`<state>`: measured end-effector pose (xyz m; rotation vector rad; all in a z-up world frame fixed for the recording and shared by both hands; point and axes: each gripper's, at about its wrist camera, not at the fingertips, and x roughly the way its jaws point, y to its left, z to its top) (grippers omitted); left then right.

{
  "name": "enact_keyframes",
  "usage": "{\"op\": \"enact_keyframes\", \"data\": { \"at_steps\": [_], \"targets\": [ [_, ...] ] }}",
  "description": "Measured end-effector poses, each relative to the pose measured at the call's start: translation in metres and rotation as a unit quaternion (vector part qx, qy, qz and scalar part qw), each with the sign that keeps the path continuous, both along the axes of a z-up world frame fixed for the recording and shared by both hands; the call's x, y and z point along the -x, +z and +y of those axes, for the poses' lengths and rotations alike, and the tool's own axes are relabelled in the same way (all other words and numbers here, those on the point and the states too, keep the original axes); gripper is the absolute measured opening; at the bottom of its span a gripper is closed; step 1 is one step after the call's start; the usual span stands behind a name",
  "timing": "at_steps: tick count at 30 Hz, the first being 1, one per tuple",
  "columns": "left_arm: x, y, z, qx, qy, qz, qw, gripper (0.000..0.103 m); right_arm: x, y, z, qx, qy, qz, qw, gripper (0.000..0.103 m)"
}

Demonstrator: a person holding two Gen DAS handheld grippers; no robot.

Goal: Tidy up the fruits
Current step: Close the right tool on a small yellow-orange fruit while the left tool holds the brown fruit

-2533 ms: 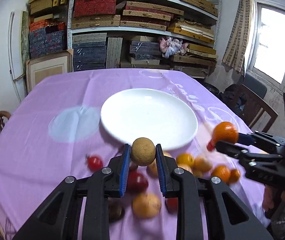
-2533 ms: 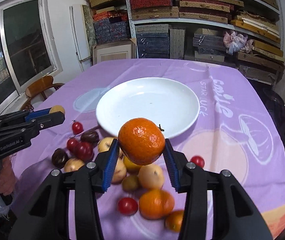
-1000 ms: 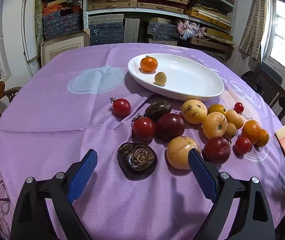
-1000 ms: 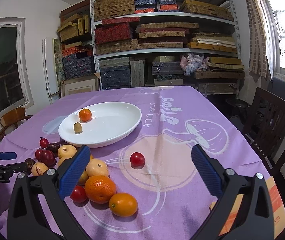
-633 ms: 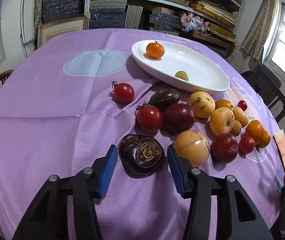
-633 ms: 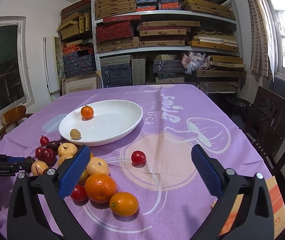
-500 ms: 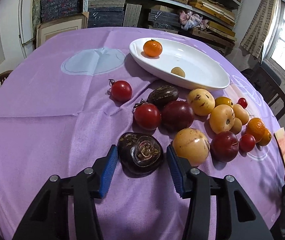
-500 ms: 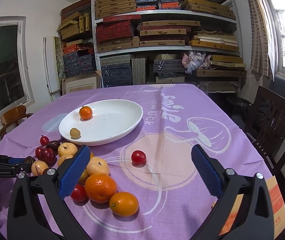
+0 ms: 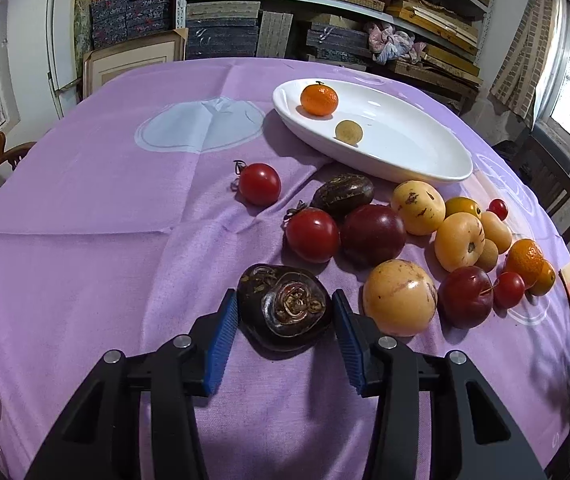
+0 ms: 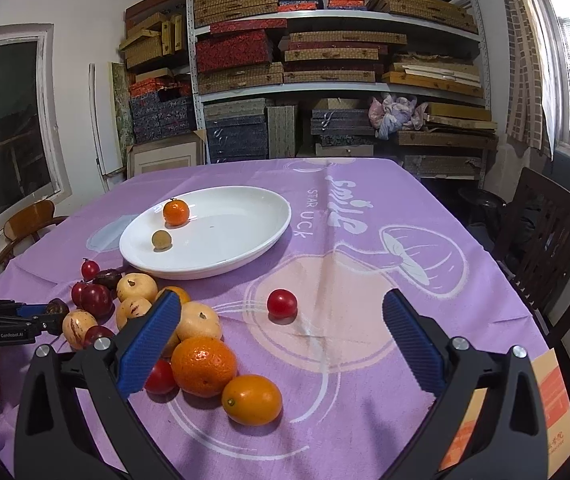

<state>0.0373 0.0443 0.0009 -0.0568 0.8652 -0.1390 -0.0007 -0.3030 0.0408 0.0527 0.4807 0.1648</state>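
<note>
Left gripper: your left gripper (image 9: 285, 334) has just been closing, and its ribbed blue pads (image 9: 221, 340) now sit against both flanks of the dark fruit (image 9: 285, 312), gripping it on the cloth.
Dark fruit: squat and lumpy, glossy brown-black skin with a coiled, papery tan crown. The crown faces up and toward your camera; its long axis runs across, from pad to pad.
Where it lies: on the near part of the cloth (image 9: 97, 216), just left of a yellow fruit (image 9: 400, 297) and apart from it, nearer you than the tomatoes.
Right gripper: your right gripper (image 10: 283, 340) stands wide open with nothing between its pads, held above the cloth near an orange (image 10: 204, 366) and a kumquat (image 10: 252, 399).
Plate: your plate (image 9: 413, 160) is white, glazed, shallow and oval. It holds a dimpled mandarin (image 9: 319, 99) with a short stem and a small, matt tan ball of a fruit (image 9: 349, 132), the two apart.
Loose fruit: smooth red tomatoes (image 9: 312, 234) with dried stalks, a second dark wrinkled fruit (image 9: 343, 196), a shiny plum (image 9: 373, 234) and speckled yellow rounds (image 9: 417, 208) lie crowded between plate and gripper.
Stray tomato: one small red one (image 10: 281, 303) lies alone on the printed pink circle, right of the heap.
Cloth: lilac woven fabric, creased in folds, printed with pale shapes and letters.
</note>
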Motion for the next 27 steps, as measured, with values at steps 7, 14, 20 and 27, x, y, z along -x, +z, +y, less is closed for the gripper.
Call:
{"op": "enact_keyframes", "data": {
  "at_steps": [7,14,20,27],
  "targets": [
    [0.005,0.005,0.013,-0.023,0.037,-0.02,0.9988,0.048,0.011,-0.023,0.012,0.038,0.031,0.066,0.997,0.099],
    [0.007,0.006,0.01,-0.033,0.03,-0.025,0.9987,0.048,0.005,-0.038,0.014,0.058,0.031,0.113,0.991,0.085],
    [0.008,0.006,0.011,-0.029,0.031,-0.023,0.9988,0.048,-0.002,-0.044,0.009,0.045,0.043,0.142,0.988,0.06],
    [0.009,0.007,0.011,-0.026,0.028,-0.02,0.9991,0.048,-0.009,-0.048,0.011,0.044,0.06,0.163,0.984,0.051]
  ]
}}
